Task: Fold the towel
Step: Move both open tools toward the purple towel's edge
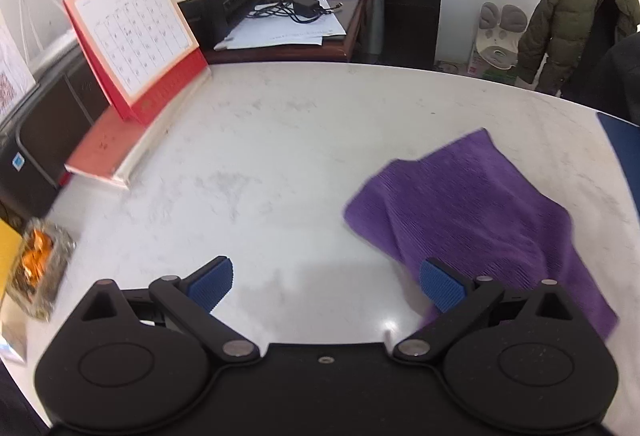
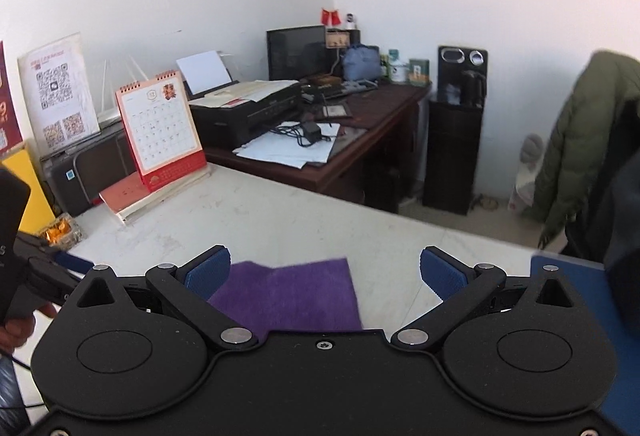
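The right gripper's body hides the purple towel's [image 2: 288, 292] near edge; a blue folder [image 1: 624, 151] (cut by the frame edge) and the calendar's [image 1: 132, 31] dates blur.

A red desk calendar [image 1: 132, 31] stands on a flat red-covered book [image 1: 116, 151] far ahead to the left on the white table [image 1: 280, 139], with a clear dish of orange-wrapped sweets [image 1: 38, 268] nearer on that side. Beyond the table's far edge, a dark wooden desk [image 2: 360, 107] holds a black printer [image 2: 248, 111], loose papers [image 2: 292, 151] and a monitor [image 2: 298, 51]. A green padded coat [image 2: 588, 139] hangs far right, a black water dispenser [image 2: 456, 127] beside the desk.
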A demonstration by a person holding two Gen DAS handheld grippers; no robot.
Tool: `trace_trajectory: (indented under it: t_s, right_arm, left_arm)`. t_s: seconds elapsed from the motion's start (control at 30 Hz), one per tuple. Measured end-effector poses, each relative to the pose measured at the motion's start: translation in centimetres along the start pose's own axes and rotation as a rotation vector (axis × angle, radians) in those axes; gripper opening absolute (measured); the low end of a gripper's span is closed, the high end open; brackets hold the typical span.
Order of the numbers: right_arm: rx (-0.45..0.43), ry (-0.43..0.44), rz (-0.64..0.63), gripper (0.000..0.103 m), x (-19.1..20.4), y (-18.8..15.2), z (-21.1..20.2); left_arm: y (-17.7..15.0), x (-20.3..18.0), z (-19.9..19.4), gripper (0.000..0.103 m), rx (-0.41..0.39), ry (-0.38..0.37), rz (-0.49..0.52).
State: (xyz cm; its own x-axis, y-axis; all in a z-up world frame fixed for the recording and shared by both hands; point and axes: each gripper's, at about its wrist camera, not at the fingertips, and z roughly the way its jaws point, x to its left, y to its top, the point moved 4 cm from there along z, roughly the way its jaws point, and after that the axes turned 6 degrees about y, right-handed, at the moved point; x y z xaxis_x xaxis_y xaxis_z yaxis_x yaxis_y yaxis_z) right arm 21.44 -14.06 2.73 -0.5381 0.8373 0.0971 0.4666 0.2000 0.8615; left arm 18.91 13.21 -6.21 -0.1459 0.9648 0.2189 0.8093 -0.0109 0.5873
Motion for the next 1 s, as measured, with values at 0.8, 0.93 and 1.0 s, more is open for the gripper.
trace_trajectory:
  t_s: [0.8, 0.93, 1.0]
  right_arm:
    - [0.378, 0.08, 0.167, 0.103, -0.1, -10.2, 3.7]
    - [0.415, 0.061, 0.153, 0.103, 1.6, -12.8, 1.6]
    - [0.412, 0.058, 0.161, 0.103, 2.3, -13.7, 0.7]
  left_arm:
    - [-6.4, -2.2, 1.2, 0.1, 0.144, -0.295, 0.195]
    - [-8.3, -2.8, 0.0, 0.1, 0.134, -0.252, 0.264]
    - [-9.1, -2.7, -0.3, 0.1, 0.125, -0.234, 0.282]
